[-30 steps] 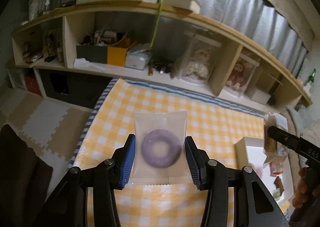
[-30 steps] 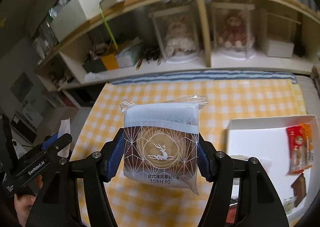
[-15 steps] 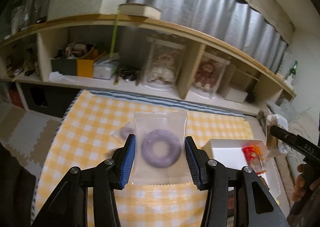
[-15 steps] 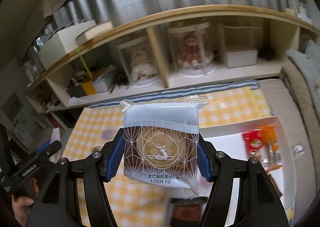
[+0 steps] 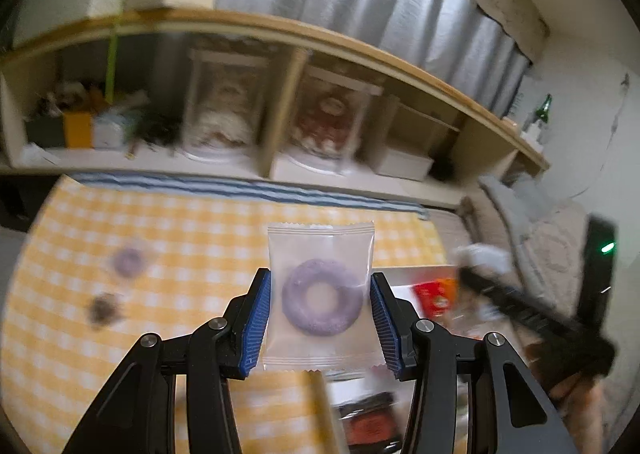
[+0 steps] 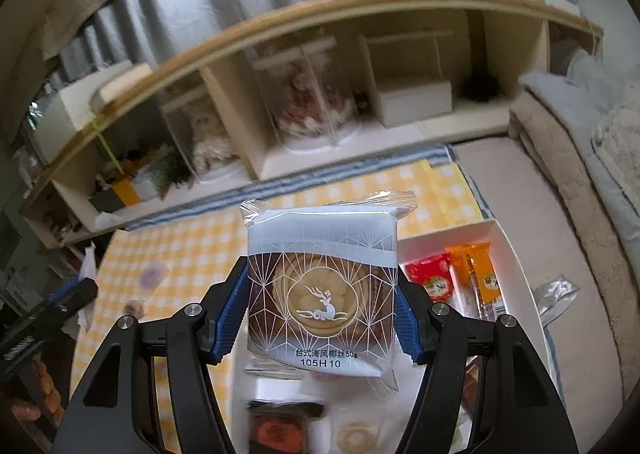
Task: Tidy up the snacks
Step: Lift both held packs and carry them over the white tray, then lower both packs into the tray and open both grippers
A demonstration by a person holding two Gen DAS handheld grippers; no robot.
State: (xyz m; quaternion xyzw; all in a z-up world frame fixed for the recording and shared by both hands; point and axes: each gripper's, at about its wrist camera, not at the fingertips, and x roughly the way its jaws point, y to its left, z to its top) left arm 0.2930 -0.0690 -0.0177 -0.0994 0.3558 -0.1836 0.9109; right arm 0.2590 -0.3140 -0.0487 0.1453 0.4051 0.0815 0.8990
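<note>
a frosted clear packet holding a purple ring-shaped snack is pinched upright between the blue pads of the left gripper, while the right gripper clamps a silver-white deer-printed pastry packet the same way. both hang over the shallow white cardboard tray on the yellow checked cloth, likely for dropping in. bare tray floor lies by the red and orange packets; the rim is close.
</note>
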